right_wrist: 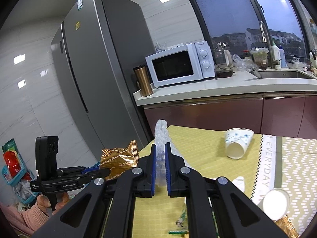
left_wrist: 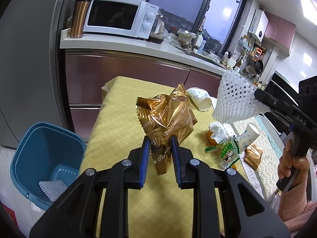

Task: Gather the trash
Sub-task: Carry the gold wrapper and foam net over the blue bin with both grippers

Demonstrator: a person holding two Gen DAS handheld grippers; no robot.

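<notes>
A: Our left claw [left_wrist: 159, 144] is clamped on a bunch of gold wrappers [left_wrist: 168, 119], blue pads pressed to either side, and we hold it lifted above the yellow-clothed desk [left_wrist: 118, 123].

B: And our right claw [right_wrist: 160, 156] is nearly closed on the white foam net [right_wrist: 161, 136] (its mesh squeezed between the pads), raised over the same desk.

A: Taking the gold wrappers as our mark: the blue bin [left_wrist: 45, 152] stands on the floor to their left and lower, with another white foam piece [left_wrist: 52, 188] lying in its bottom.

B: To the right of the wrappers, on the desk, we see a tipped paper cup [left_wrist: 200, 99], a crumpled tissue [left_wrist: 218, 130], a green-and-white packet [left_wrist: 225, 150], a second dotted cup [left_wrist: 248, 136] and one more gold wrapper [left_wrist: 253, 155].

A: Behind the wrappers, the microwave [left_wrist: 118, 16] and a copper tumbler [left_wrist: 79, 17] stand on the kitchen counter [left_wrist: 128, 44].
</notes>
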